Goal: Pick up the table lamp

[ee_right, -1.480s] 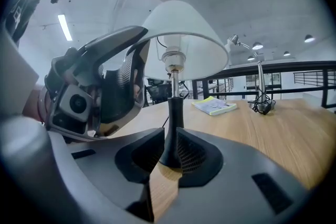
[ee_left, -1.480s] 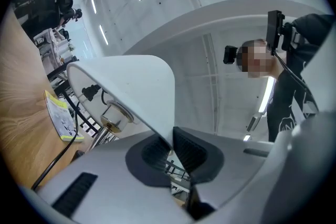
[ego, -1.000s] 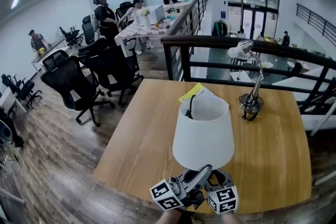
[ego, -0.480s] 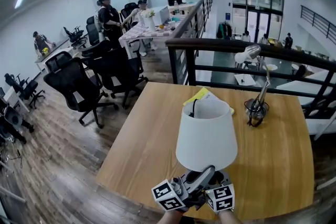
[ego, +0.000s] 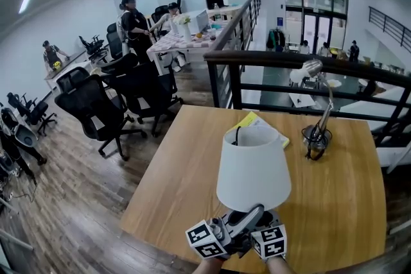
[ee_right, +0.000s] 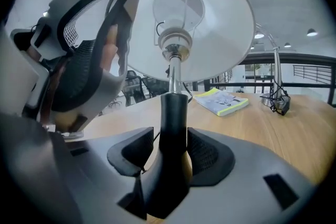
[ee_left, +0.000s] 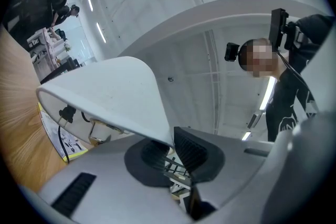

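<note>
lamp shade (ego: pixel 253 167): matt white, smooth
lamp stem (ee_right: pixel 172 113): glossy black toward six o'clock, bright metal toward twelve
table (ego: pixel 192 183): grained wood
booklet (ee_right: pixel 221 101): paper

Two tongs side by side at the lamp

The left tongs (ee_left: pixel 171 145) tilt upward, jaws pinched on the shade rim of the table lamp (ego: pixel 253 167). Just beside them, the right tongs (ee_right: pixel 170 153) tilt slightly down; their jaws have just been opening and stand wide, the lamp's stem between them
</note>
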A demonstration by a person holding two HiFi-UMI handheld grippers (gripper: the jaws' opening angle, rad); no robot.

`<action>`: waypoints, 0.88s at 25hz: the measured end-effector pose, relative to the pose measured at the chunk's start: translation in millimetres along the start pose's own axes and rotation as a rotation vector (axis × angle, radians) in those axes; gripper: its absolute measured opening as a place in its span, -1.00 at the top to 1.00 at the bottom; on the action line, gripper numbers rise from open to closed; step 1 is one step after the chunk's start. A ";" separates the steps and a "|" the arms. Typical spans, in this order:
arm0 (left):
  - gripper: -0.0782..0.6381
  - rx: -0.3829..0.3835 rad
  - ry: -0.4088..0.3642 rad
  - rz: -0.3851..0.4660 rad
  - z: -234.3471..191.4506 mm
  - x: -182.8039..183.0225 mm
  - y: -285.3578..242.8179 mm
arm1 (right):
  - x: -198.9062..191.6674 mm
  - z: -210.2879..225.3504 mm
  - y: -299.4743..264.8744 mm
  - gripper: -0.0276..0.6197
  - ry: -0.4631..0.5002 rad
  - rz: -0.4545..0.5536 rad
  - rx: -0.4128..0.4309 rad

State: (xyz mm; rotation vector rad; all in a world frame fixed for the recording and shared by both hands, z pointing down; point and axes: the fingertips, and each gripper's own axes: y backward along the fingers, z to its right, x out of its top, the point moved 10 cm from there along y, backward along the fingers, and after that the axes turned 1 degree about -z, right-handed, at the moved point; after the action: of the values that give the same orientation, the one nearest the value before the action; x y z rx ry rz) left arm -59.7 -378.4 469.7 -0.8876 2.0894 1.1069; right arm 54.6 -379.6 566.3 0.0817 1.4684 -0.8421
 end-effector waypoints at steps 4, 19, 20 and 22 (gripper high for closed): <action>0.70 -0.001 0.003 -0.005 -3.5 0.8 -0.2 | -1.4 3.6 -5.0 0.36 -0.009 -0.018 -0.013; 0.70 -0.001 0.016 -0.008 -3.5 4.4 2.2 | -3.1 -1.1 -5.6 0.37 0.008 0.026 -0.056; 0.70 -0.001 0.020 -0.005 -3.1 4.3 2.1 | -3.0 -0.9 -4.9 0.37 0.009 0.028 -0.058; 0.70 -0.006 0.024 -0.001 -1.2 4.7 0.4 | -1.5 0.0 -2.5 0.37 0.018 0.036 -0.062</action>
State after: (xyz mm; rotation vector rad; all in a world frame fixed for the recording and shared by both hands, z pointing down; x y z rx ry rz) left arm -63.0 -380.5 466.9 -0.9089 2.1061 1.1085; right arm 53.4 -380.7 568.8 0.0697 1.5040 -0.7679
